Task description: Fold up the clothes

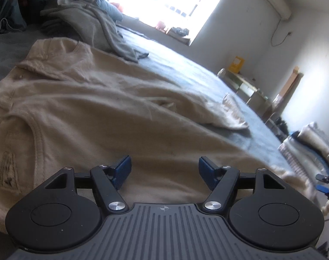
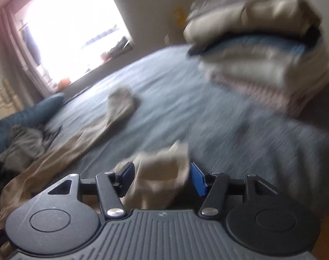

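Two grippers are working over a bed (image 1: 207,73) covered in a blue-grey sheet. Beige trousers (image 1: 95,108) are lying spread across the sheet, filling most of the left wrist view, with a pocket seam and a worn patch showing at the left. The left gripper (image 1: 163,173) is hovering just above the trousers with its jaws standing apart and nothing between its blue pads (image 1: 123,169). Beyond the trousers a grey garment (image 1: 86,19) is lying crumpled near the head of the bed, and a pale cuff end (image 1: 233,112) is resting on the sheet to the right. A stack (image 1: 309,143) of folded clothes is sitting at the far right edge, with the right gripper's tips (image 1: 325,184) poking in below it.

The right wrist view is blurring heavily. The right gripper (image 2: 162,177) is standing with its jaws apart, a beige fold of cloth (image 2: 162,173) sitting between the pads; whether the pads are pressing on it I cannot tell, though a gap seems to show on each side. One trouser leg (image 2: 112,112) is trailing away across the sheet towards the window (image 2: 73,28). The folded stack (image 2: 261,49) is looming at the upper right, resting on the bed.
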### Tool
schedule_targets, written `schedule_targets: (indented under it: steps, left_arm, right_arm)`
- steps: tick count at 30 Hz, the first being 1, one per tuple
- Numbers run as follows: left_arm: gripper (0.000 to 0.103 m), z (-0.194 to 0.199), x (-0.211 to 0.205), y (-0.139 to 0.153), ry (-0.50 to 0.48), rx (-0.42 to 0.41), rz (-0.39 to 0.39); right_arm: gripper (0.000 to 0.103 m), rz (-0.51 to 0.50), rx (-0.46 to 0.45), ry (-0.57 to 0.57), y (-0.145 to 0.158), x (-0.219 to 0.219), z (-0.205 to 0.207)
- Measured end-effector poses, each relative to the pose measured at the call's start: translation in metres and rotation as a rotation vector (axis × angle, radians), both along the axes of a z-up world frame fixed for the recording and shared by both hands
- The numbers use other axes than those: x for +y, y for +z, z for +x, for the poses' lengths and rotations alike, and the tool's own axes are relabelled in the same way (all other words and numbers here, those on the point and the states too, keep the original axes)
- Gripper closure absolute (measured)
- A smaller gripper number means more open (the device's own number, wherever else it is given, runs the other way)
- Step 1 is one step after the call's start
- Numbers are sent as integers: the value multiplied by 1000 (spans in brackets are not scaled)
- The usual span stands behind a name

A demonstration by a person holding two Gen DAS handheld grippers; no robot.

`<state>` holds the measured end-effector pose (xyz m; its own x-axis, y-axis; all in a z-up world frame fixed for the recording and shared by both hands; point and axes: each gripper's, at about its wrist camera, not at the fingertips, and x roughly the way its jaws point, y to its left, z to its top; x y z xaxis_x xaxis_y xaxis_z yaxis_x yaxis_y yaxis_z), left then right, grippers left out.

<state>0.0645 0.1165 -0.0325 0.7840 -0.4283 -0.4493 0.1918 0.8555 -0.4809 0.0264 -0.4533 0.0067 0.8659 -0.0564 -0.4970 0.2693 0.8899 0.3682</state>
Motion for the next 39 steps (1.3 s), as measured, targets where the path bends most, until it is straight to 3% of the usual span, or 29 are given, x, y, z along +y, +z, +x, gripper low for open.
schedule_targets:
  steps: [2,6,10,14,17,19,22,24,29,32,35,39]
  left_arm:
    - [34,6,4,10,-8,-21,9]
    - [34,31,15,35,3,-45,83]
    - [34,79,35,54,59,-46,225]
    - [34,136,58,53,91,-20,325]
    - [34,178,70,42,59,-8,349]
    - [34,201,77,31,50,-3,366]
    - [35,231,94,3,83,66,392]
    - [37,238,111,-16,97,105,337]
    - [36,223,133,-25,119,55,185]
    - [36,216,142,-25,143,46,119]
    - [36,207,151,-22,171,20,76]
    - [36,197,159,-23,201,-21,33]
  right_arm:
    - [41,5,-46,1,18,-5,2]
    - [44,-94,-105,207,53,46,35]
    - [51,-251,-133,557,69,152,93]
    - [58,-368,-147,877,70,269,156]
    - [64,-358,-108,1071,62,351,215]
    - [65,-318,-52,1142,48,401,253]
    - [74,-256,31,1223,25,472,306]
    - [76,-224,68,1247,3,505,333]
    - [80,-258,212,1224,-70,546,376]
    - [76,-245,203,1214,-52,541,373]
    - [77,-184,124,1303,-18,546,356]
    - [77,-221,97,1423,-9,601,345]
